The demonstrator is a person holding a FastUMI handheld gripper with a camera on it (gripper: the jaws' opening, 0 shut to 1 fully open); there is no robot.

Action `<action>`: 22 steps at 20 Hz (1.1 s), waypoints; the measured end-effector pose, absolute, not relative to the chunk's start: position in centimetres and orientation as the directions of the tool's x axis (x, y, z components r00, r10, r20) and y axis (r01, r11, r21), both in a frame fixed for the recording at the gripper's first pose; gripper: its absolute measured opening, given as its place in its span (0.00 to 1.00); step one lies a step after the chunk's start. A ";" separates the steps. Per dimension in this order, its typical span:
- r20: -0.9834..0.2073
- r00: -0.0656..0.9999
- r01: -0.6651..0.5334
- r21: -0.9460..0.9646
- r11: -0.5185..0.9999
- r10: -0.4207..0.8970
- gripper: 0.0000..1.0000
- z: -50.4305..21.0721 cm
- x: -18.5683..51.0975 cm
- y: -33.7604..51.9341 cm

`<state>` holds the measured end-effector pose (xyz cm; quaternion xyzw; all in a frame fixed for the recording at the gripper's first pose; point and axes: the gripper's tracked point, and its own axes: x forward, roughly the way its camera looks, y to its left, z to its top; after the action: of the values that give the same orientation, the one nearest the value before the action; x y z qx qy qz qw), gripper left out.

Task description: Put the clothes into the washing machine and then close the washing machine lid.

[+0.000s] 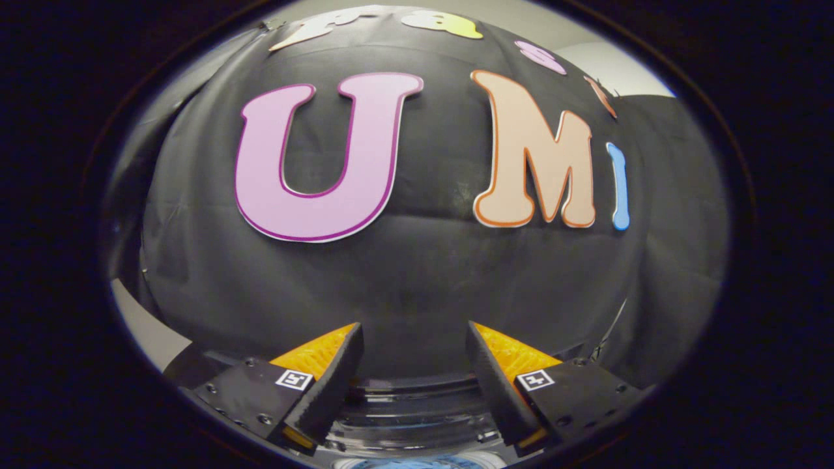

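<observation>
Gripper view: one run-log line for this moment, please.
gripper: open, empty | facing: booth wall | below fingers: washing machine rim | clothes: cannot tell

The hand-held two-finger gripper (414, 348) points level and forward, its fingers (332, 384) spread wide apart with nothing between them, each carrying a small square marker.

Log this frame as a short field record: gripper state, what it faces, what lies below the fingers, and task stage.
gripper: the gripper is open, fingers apart, nothing between them
facing: the black cloth wall of the booth, straight ahead beyond the fingers
below fingers: a curved rim of the washing machine, seen between and under the fingers
inside opening: a bit of blue, possibly clothes, too little visible to be sure
lid: cannot tell whether open or closed
task stage: unclear; gripper holds nothing
</observation>
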<state>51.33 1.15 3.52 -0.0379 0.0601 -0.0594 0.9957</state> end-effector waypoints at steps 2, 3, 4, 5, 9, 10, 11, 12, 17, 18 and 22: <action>-0.071 0.994 0.079 -0.086 0.993 -0.086 0.99 3.6 52.6 1.8; -0.032 0.995 0.089 -0.062 0.994 -0.091 0.99 3.8 52.0 1.7; -0.050 0.994 0.090 -0.060 0.994 -0.093 0.99 3.5 52.2 1.5; -0.048 0.994 0.092 -0.063 0.994 -0.095 0.99 3.2 51.3 1.6; -0.054 0.995 0.083 -0.068 0.994 -0.086 1.00 3.4 49.7 1.5; -0.051 0.996 0.076 -0.069 0.995 -0.080 1.00 3.4 49.2 1.5; -0.047 0.996 0.075 -0.066 0.995 -0.078 1.00 3.4 48.7 1.4; -0.046 0.996 0.075 -0.068 0.995 -0.079 1.00 3.4 48.1 1.4; -0.013 0.997 0.080 -0.067 0.995 -0.081 1.00 3.3 45.5 1.2; -0.004 0.996 0.083 -0.067 0.994 -0.084 1.00 3.5 45.1 1.2; 0.013 0.995 0.096 -0.060 0.994 -0.096 1.00 3.3 43.9 1.0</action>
<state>43.93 0.97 3.29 -0.0303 -0.0052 -0.0481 0.9984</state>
